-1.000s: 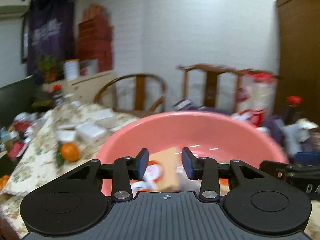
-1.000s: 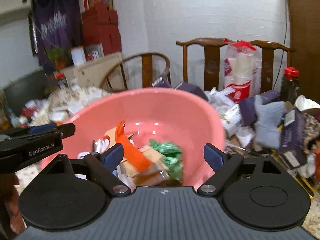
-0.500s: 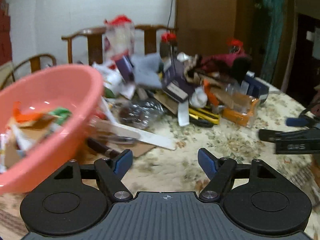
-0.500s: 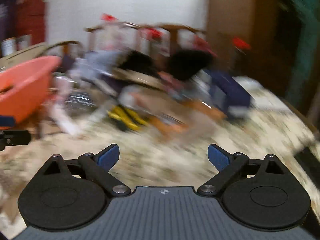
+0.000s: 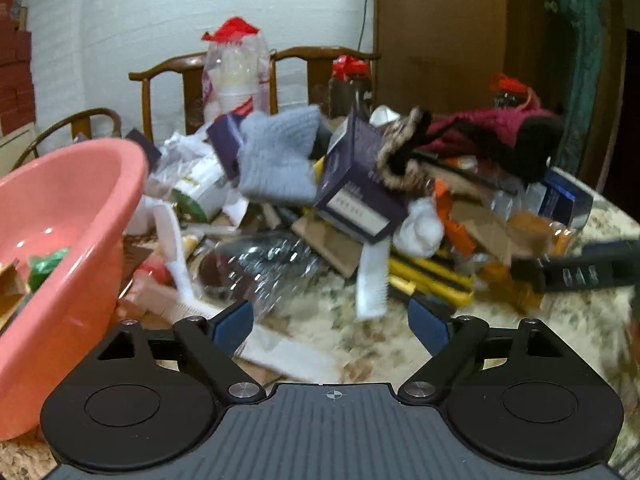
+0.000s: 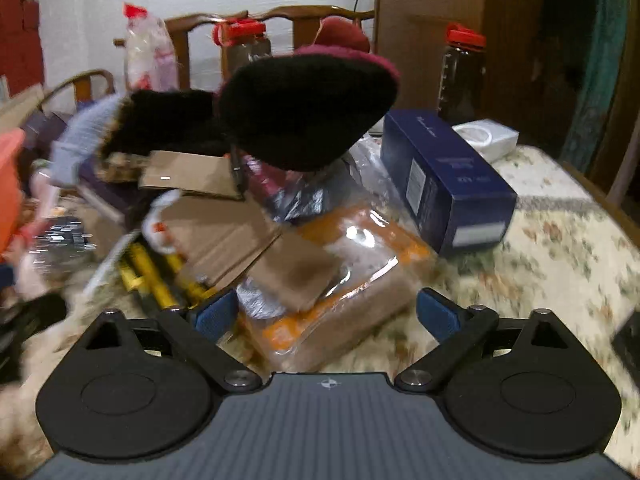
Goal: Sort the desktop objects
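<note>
A pink basin (image 5: 60,240) with wrappers inside stands at the left of the left wrist view. A heap of clutter fills the table: a grey knit cloth (image 5: 280,160), a purple box (image 5: 356,188), a crumpled clear bottle (image 5: 264,268) and a white strip (image 5: 372,280). My left gripper (image 5: 330,322) is open and empty, low over the table in front of the bottle. My right gripper (image 6: 325,314) is open and empty, right in front of a clear-wrapped orange and brown packet (image 6: 340,280). A black knit hat (image 6: 308,112) and a dark blue box (image 6: 444,176) lie behind it.
Flattened cardboard (image 6: 216,224) and yellow tools (image 6: 156,276) lie left of the packet. Wooden chairs (image 5: 320,68) and red-capped jars (image 6: 460,76) stand behind the table. The flowered tablecloth (image 6: 560,240) shows at the right. The right gripper's arm (image 5: 580,272) crosses the left wrist view.
Both grippers have swung right, away from the pink basin toward the clutter heap. The left gripper's jaws have opened wide. The right gripper has closed in on the wrapped packet.
</note>
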`<state>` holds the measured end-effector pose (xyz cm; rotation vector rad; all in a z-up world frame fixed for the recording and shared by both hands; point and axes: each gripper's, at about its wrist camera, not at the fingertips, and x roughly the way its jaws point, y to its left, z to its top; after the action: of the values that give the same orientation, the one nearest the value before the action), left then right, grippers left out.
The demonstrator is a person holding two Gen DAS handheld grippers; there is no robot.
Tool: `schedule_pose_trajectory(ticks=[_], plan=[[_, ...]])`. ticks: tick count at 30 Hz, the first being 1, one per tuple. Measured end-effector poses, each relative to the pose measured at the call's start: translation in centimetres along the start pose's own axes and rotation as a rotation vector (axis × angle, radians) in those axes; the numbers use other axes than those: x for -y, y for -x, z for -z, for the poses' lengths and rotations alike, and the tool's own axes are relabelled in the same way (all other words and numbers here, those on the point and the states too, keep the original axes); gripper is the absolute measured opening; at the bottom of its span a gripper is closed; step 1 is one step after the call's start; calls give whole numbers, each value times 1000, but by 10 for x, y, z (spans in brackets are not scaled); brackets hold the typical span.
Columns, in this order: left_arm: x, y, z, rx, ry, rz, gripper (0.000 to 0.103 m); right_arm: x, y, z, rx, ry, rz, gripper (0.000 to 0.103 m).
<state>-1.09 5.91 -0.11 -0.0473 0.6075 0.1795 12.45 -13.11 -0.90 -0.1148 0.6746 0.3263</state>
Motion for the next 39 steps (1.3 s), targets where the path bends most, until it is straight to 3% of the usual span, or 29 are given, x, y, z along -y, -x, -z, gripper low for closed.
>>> schedule_pose_trajectory(ticks=[3, 9, 12, 14, 16, 17, 20, 22, 25, 26, 33, 37, 39], plan=[[-12, -5, 2, -20, 29, -1, 92, 6, -21, 0, -33, -28, -52, 103], [-19, -12, 1, -47, 57, 21, 92, 6, -21, 8, 8, -25, -39, 102], [-19, -11, 2, -45, 55, 18, 92, 3, -13, 11, 6, -53, -26, 89], [-18, -9, 2, -37, 53, 15, 92, -2, 1, 15, 1, -50, -17, 68], [-17, -9, 3, -32, 50, 9, 93, -7, 14, 20, -6, -42, -35, 55], [-17, -9, 3, -33, 51, 4, 93, -9, 18, 23, -11, -39, -51, 55], [-18, -11, 4, -46, 54, 2, 93, -9, 20, 27, -8, -39, -58, 58], [-19, -10, 3, -47, 61, 2, 93, -2, 21, 19, -27, -68, -122, 61], [-20, -7, 2, -34, 62, 6, 93, 18, 30, 12, 39, -223, -151, 91], [-20, -6, 2, -32, 62, 6, 94, 23, 29, 10, 61, -267, -138, 94], [-22, -9, 2, -51, 86, 20, 94, 39, 9, 11, 62, -388, -116, 93], [-23, -9, 1, -44, 91, 13, 94, 14, 37, 11, 171, -263, -213, 93], [-23, -10, 1, -48, 93, 14, 94, -8, 39, 6, 174, -157, -227, 93]])
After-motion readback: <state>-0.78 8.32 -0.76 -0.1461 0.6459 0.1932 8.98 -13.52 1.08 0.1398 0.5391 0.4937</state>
